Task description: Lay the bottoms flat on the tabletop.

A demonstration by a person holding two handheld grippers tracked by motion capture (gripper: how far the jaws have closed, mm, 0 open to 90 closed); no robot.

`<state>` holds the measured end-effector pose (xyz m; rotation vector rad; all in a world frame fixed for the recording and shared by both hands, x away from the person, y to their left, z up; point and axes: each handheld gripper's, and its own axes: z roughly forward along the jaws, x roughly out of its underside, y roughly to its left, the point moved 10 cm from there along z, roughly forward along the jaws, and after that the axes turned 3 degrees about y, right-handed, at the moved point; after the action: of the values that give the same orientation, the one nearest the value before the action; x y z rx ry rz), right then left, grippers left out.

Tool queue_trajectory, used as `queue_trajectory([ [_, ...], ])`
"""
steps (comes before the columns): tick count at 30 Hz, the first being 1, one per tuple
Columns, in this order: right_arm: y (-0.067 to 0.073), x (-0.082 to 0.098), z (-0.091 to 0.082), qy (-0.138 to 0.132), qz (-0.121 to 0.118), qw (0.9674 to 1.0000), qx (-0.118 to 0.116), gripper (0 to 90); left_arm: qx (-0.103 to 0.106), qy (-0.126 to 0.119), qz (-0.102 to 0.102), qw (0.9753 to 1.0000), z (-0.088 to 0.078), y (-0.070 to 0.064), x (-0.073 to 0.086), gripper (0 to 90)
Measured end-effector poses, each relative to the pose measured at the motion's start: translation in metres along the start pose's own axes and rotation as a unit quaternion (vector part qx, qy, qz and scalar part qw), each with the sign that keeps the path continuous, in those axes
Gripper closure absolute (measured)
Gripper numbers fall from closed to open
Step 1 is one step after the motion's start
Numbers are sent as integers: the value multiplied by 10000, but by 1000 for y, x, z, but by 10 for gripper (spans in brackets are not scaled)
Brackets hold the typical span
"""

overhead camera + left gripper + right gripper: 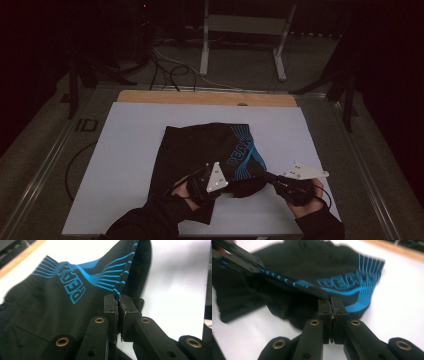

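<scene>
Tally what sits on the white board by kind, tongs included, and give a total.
Black garment with blue print: 1
Tongs, both shut on the garment's near edge: 2 (left tongs, right tongs)
White board itself: 1
Total: 4

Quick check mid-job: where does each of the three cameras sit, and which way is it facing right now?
High view: above the near side, looking forward and down on the white table; forearms, left gripper and right gripper show.
Left gripper view: rides the left gripper, looking along its jaws, shut on the hem of the black garment.
Right gripper view: rides the right gripper, jaws shut on the same hem, facing the left gripper's jaws.
Shared: the garment's blue lettering.
</scene>
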<state>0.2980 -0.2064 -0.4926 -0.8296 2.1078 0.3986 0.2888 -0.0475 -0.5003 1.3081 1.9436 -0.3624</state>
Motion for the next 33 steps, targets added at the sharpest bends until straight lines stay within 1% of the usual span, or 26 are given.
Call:
queue_trajectory([
  [2, 4, -9, -5, -96, -99, 9999, -19, 879, -38, -31, 27, 10000, -5, 1, -1, 857],
  [3, 6, -11, -6, -87, -130, 9999, -52, 879, -38, -10, 33, 10000, -5, 1, 1, 851],
  [5, 10, -10, -8, -85, -113, 9998, -110, 878, -27, 135, 75, 9999, -3, -2, 9, 830],
  [7, 11, -3, -7, 5, -90, 9999, -107, 877, 84, 336, 80, 9994, 4, -7, 22, 830],
  [9, 10, 8, -3, 140, 12, 9998, -143, 875, 196, 522, 47, 9984, 13, -12, 37, 832],
  [10, 8, 14, 0, 192, 78, 9997, -159, 873, 273, 590, 23, 9979, 18, -15, 43, 857],
  [12, 7, 26, 5, 309, 185, 9992, -167, 871, 462, 707, -56, 9964, 23, -21, 53, 874],
  [13, 7, 31, 7, 365, 200, 9989, -222, 866, 520, 765, -31, 9957, 24, -24, 56, 881],
  [14, 7, 37, 9, 480, 224, 9983, -233, 850, 548, 788, 13, 9954, 25, -26, 59, 881],
  [15, 6, 42, 11, 509, 174, 9984, -176, 848, 571, 807, 17, 9951, 25, -28, 60, 884],
  [16, 6, 45, 13, 527, 231, 9981, -208, 832, 575, 818, 25, 9950, 25, -29, 61, 884],
  [17, 5, 49, 15, 603, 244, 9977, -191, 802, 576, 792, 3, 9952, 25, -29, 61, 883],
  [19, 0, 56, 18, 727, 74, 9973, 5, 754, 556, 746, -21, 9957, 23, -29, 60, 883],
  [21, -4, 64, 21, 880, 25, 9960, 112, 733, 551, 716, -63, 9959, 21, -28, 60, 883],
  [22, -8, 68, 23, 976, 25, 9951, 146, 744, 540, 711, -83, 9960, 21, -28, 61, 882],
  [23, -11, 72, 24, 1039, 106, 9944, 171, 744, 551, 721, -90, 9958, 21, -28, 62, 882],
  [24, -14, 76, 25, 1119, 135, 9935, 176, 741, 562, 707, -125, 9958, 21, -28, 63, 882],
  [25, -17, 80, 25, 1197, 156, 9925, 213, 761, 574, 717, -139, 9957, 22, -28, 65, 882],
  [26, -19, 82, 26, 1249, 196, 9917, 232, 783, 583, 744, -142, 9954, 22, -29, 67, 881],
  [27, -19, 85, 26, 1313, 237, 9909, 190, 854, 589, 749, -142, 9953, 23, -29, 68, 881],
  [28, -17, 85, 26, 1325, 262, 9908, 105, 879, 581, 764, -141, 9953, 24, -30, 69, 880],
  [30, -15, 83, 25, 1323, 202, 9909, 111, 884, 572, 775, -130, 9953, 23, -30, 70, 881],
  [33, -12, 77, 20, 1208, 277, 9923, 61, 885, 615, 737, -160, 9953, 17, -28, 68, 883],
])
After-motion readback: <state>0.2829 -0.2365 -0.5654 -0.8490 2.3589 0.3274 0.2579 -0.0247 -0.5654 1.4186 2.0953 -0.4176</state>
